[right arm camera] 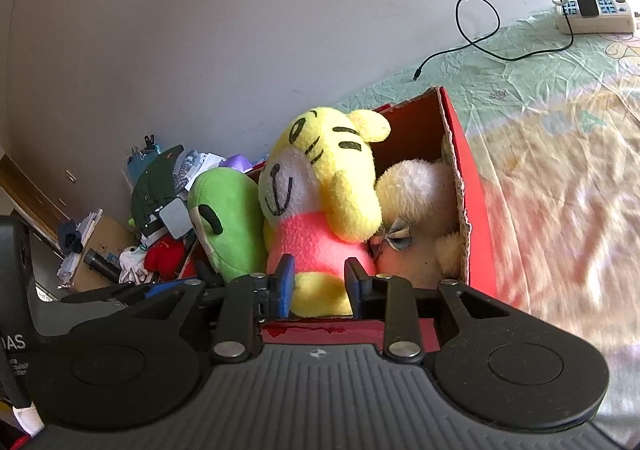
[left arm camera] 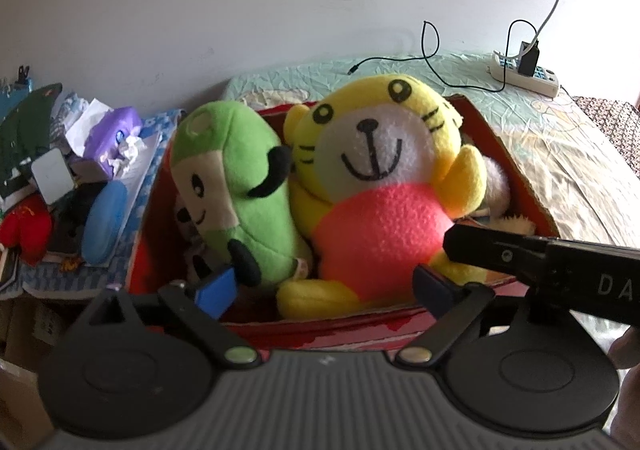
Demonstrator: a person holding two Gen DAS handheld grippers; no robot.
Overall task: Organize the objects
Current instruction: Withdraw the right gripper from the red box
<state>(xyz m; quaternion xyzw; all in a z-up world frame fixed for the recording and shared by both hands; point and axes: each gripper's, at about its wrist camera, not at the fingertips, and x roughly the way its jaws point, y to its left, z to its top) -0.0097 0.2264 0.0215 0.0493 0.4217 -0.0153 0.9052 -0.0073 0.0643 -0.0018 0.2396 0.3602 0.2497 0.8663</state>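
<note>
Inspection of the packing step: the tiger sits in the red box on the bed, upright and leaning back, its face toward the left wrist camera. The green toy lies pressed against its side, and a cream toy fills the far corner beside the box wall.

Left gripper: jaws spread wide, one finger by the green toy's black foot, the other just beside the tiger's yellow leg; nothing is pinched. Right gripper: jaws part open either side of the tiger's yellow foot; whether the pads press on it cannot be told from this view, though a slack hold is the likelier reading.

Judgement: the tiger is placed and this is the release. To finish cleanly, open the right jaws fully before lifting, so the plush foot is not dragged out with them. Withdraw both tools up and back toward the near edge, clear of the cardboard rim. The toys stand proud of the box, so a snagged pad could tip the tiger forward over the near wall. Clutter left of the box needs no attention
</note>
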